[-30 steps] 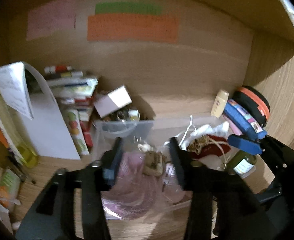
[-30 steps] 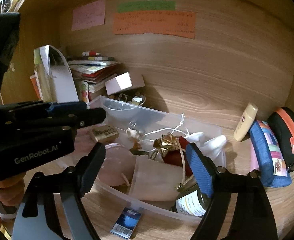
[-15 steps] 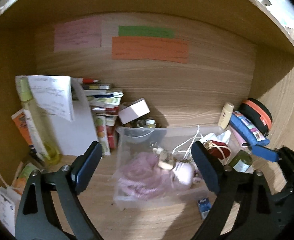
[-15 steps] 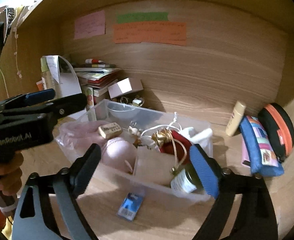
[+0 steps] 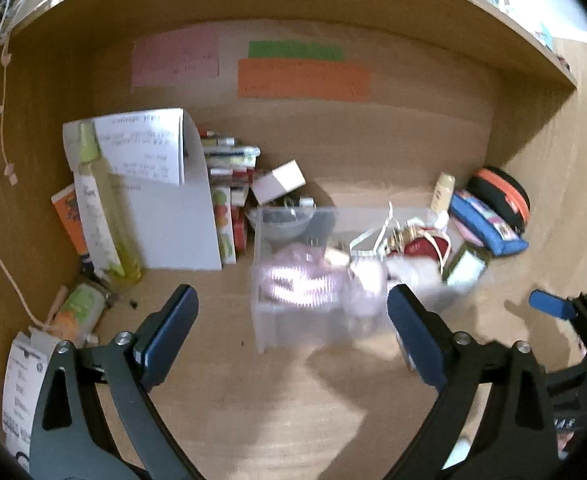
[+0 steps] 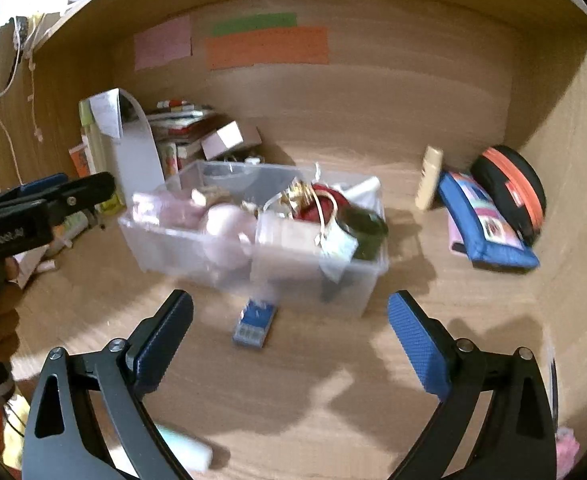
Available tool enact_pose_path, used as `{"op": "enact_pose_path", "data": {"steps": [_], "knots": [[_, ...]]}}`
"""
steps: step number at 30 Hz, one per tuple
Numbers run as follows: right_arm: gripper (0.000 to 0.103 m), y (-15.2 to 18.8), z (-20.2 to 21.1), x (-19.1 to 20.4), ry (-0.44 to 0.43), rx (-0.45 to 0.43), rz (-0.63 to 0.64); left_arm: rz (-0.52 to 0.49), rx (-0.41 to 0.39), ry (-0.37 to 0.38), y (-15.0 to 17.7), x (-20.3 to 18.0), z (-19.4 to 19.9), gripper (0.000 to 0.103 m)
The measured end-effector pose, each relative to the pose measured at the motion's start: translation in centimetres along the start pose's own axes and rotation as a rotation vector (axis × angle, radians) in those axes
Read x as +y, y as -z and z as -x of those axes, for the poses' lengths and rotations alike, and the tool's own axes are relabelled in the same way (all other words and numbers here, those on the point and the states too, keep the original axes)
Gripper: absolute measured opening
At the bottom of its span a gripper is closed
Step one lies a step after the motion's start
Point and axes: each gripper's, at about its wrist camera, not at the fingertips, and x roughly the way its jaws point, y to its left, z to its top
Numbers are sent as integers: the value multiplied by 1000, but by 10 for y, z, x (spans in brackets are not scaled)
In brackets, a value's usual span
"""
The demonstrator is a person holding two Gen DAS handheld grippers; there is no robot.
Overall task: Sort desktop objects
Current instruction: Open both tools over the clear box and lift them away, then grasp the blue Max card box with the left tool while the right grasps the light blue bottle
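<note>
Both claws [image 5: 289, 332] [image 6: 289, 332] withdrawn; one bin [image 6: 293, 276].

Bare desk [image 6: 293, 400] across the front edge, passable side to side. Blocked mid-desk by clear bin [image 6: 165, 240], heaped above its rim; small blue box [image 6: 253, 322] just in front. Back-left corner crowded with books [image 5: 229, 184], bottles, paper. Back-right corner taken by pouches [image 6: 489, 216]. Open gap between bin and pouches.

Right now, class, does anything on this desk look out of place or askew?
Yes: a small blue packet lies alone on the desk in front of the clear bin, outside it. A green jar leans tilted at the bin's right end.
</note>
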Motion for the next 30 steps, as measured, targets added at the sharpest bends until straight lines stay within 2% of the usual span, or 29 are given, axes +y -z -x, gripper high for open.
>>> {"op": "enact_pose_path", "data": {"steps": [6, 10, 14, 21, 25, 28, 30], "knots": [[98, 24, 0, -10, -21, 73, -91, -23, 60, 10, 28, -5, -2, 97], [98, 47, 0, 2, -120, 140, -135, 7, 91, -1, 44, 2, 0, 97], [98, 64, 2, 28, -196, 171, -112, 42, 114, -36, 56, 15, 2, 97], [97, 78, 4, 71, -170, 158, 22, 82, 121, -39, 71, 32, 12, 97], [96, 82, -2, 79, -141, 168, 34, 100, 116, -37, 75, 38, 17, 97], [86, 82, -3, 77, -118, 157, 27, 112, 122, -38, 76, 40, 16, 97], [71, 82, -3, 74, -101, 147, 24, 112, 119, -42, 75, 39, 15, 97]]}}
